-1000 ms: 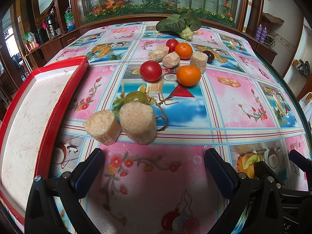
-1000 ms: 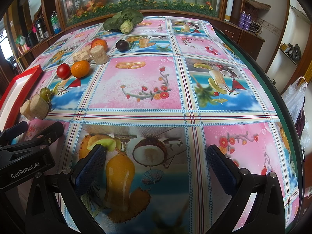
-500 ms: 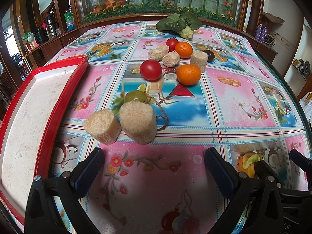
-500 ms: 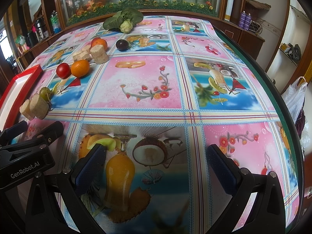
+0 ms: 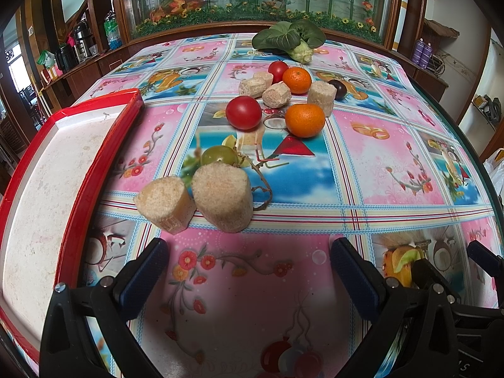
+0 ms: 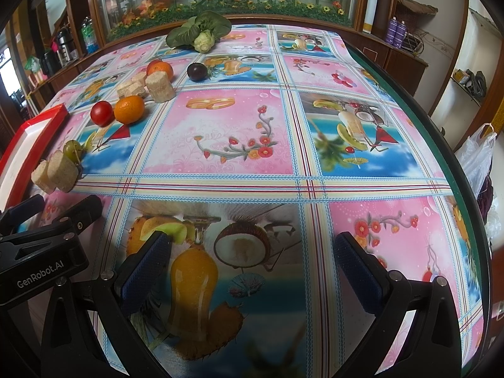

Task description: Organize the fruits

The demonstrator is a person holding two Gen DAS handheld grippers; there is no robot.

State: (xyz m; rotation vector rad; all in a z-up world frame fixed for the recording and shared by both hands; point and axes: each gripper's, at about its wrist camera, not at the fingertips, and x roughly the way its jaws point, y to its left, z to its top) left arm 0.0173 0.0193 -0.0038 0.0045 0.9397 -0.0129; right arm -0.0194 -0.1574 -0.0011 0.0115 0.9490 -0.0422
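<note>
Two pale sugarcane chunks (image 5: 220, 195) and a green grape (image 5: 219, 155) lie just ahead of my open left gripper (image 5: 249, 261). Farther back sit a red tomato (image 5: 243, 112), an orange (image 5: 304, 120), several more cane chunks (image 5: 276, 94), a second orange (image 5: 296, 79), a second tomato (image 5: 277, 68) and a dark plum (image 5: 339, 89). A red-rimmed white tray (image 5: 104, 145) lies at the left. My right gripper (image 6: 252, 261) stands open over bare tablecloth, with the fruits (image 6: 129, 109) far to its upper left. Both hold nothing.
A leafy green cabbage (image 5: 291, 39) lies at the table's far end. Wooden cabinets and a glass display ring the table. The table's right edge (image 6: 441, 132) curves close, with a plastic bag (image 6: 475, 154) hanging beyond it. The left gripper's body (image 6: 41, 245) shows at the right view's lower left.
</note>
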